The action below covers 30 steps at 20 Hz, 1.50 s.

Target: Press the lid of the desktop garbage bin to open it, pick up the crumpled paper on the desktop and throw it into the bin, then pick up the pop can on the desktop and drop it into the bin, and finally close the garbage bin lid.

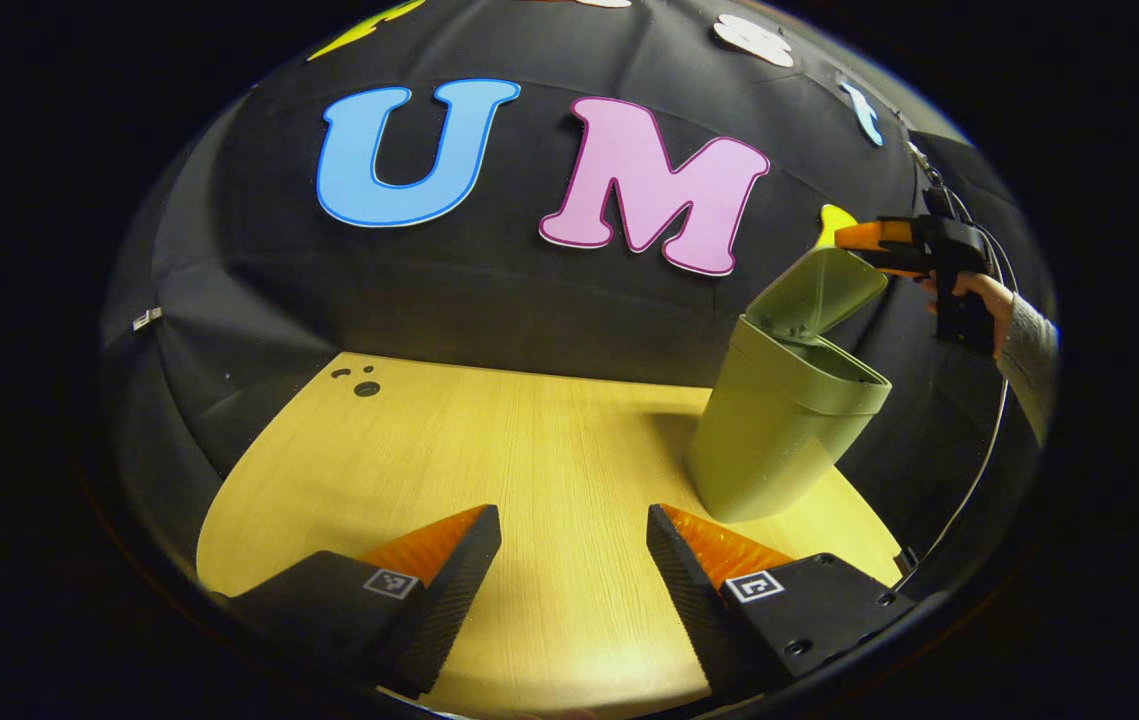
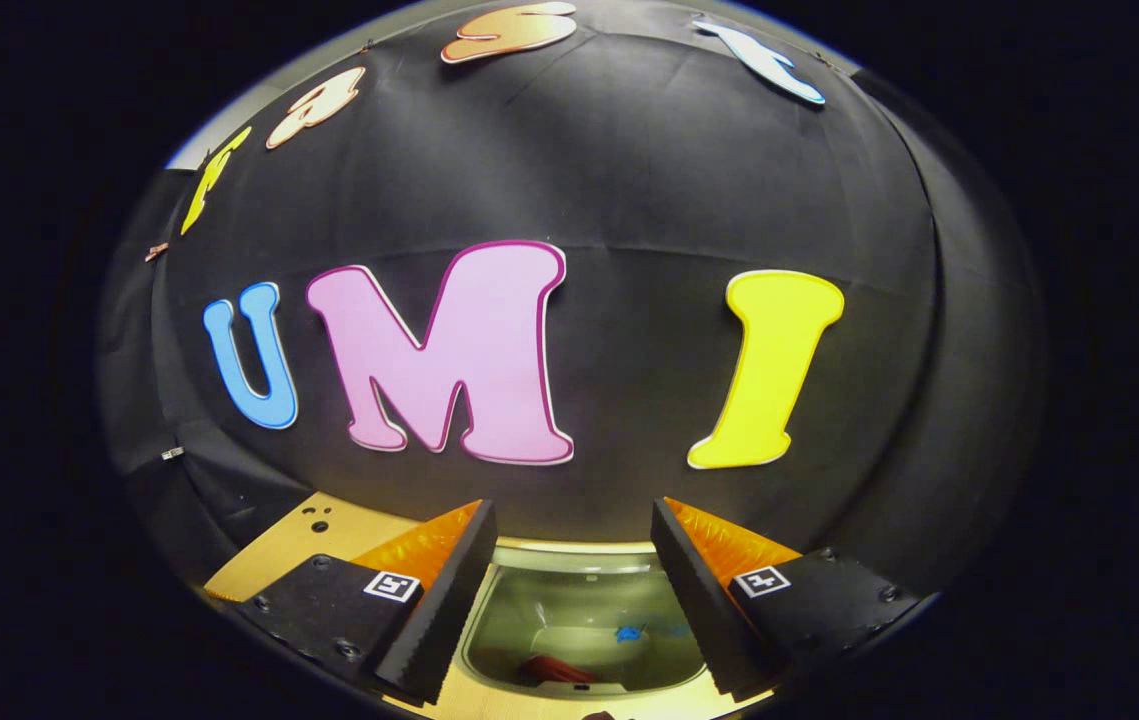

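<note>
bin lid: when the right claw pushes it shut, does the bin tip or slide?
Possibly some of both. The bin is tall, narrows toward its base and already looks tilted in the left gripper view, so a sideways push high on the lid could tip it. It looks like thin plastic, likely light, on a smooth wooden table, so sliding is plausible. Pressing downward seems safer.

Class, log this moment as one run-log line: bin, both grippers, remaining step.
bin: lid up | right gripper: open, above opening | left gripper: open, over table | remaining: close lid
</note>
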Available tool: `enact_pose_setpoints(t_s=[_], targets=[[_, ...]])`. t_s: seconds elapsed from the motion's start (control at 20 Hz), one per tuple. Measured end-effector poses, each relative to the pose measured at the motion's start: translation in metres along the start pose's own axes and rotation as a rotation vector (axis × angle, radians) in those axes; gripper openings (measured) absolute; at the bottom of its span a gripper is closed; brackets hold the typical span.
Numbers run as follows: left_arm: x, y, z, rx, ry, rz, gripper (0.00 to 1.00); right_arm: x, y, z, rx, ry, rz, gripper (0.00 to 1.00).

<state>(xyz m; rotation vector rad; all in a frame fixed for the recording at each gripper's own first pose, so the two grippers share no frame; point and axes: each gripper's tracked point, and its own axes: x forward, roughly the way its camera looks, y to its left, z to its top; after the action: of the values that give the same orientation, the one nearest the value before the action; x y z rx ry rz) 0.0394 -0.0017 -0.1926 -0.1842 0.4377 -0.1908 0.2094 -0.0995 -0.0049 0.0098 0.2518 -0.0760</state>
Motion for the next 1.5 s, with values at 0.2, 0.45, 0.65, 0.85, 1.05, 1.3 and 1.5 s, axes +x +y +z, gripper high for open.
enact_pose_setpoints(t_s=[0.2,0.45,0.65,0.85,1.05,1.3,1.5], targets=[[0.001,-0.004,-0.002,0.007,0.004,-0.010,0.95,-0.011,0.001,-0.033,0.009,0.066,0.011,0.98],[0.002,-0.006,-0.002,0.012,0.005,-0.013,0.95,-0.017,0.002,-0.066,0.011,0.131,0.017,0.98],[0.002,-0.008,-0.004,0.009,0.008,-0.012,0.95,-0.020,0.002,-0.084,0.013,0.168,0.018,0.98],[0.000,-0.009,-0.006,0.006,0.009,-0.010,0.95,-0.023,0.002,-0.101,0.002,0.209,0.015,0.98],[-0.002,-0.010,-0.009,0.005,0.011,-0.010,0.95,-0.025,0.003,-0.120,-0.007,0.232,0.010,0.98],[0.001,-0.014,-0.014,-0.011,0.018,-0.025,0.95,-0.026,0.001,-0.142,-0.013,0.280,-0.002,0.99],[0.005,-0.017,-0.015,0.002,0.031,-0.037,0.95,-0.025,0.000,-0.144,-0.008,0.250,-0.018,0.99]])
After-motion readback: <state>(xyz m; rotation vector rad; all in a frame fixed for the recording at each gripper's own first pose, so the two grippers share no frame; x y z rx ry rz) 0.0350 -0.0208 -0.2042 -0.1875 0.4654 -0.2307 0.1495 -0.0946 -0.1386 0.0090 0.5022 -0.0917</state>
